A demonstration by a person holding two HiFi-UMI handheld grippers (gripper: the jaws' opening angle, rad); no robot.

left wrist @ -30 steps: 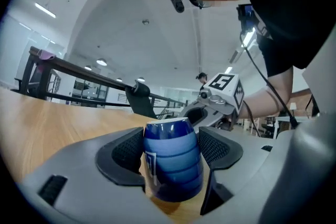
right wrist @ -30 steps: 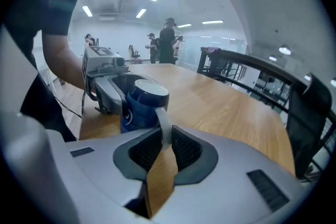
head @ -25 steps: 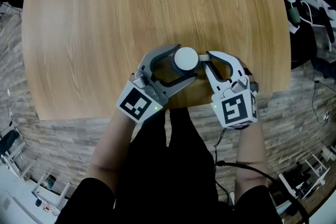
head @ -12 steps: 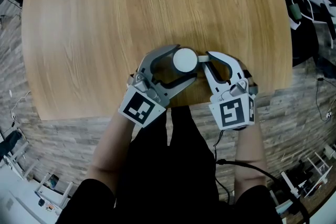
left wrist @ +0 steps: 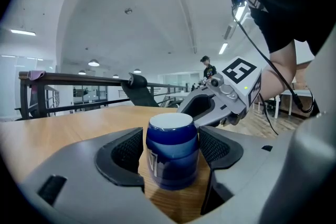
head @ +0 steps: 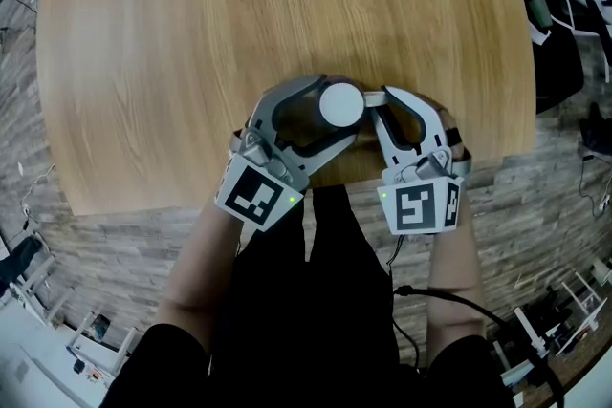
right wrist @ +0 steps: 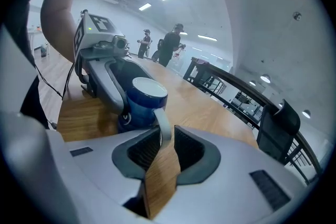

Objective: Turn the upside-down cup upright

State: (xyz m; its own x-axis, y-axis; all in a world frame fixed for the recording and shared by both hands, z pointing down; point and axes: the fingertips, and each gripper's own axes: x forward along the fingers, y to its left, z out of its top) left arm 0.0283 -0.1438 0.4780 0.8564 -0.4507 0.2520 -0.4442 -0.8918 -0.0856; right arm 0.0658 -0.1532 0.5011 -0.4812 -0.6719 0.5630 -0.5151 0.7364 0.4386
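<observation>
the upside-down cup (head: pixel 340 104) stood on the wooden table (head: pixel 191 33), white bottom up, directly between the jaws of the left gripper (left wrist: pixel 171 147). these jaws were open around the blue body. the pads were very near its two sides, and on one side a thin gap was visible. the right gripper (right wrist: pixel 167 149) stood just beside the cup, opposite the left gripper, and pointed at it. its jaws were narrow and closed on the white handle (right wrist: pixel 163 128), which stood between the two pads. the cup body was just in front of the right gripper's fingertips.
</observation>
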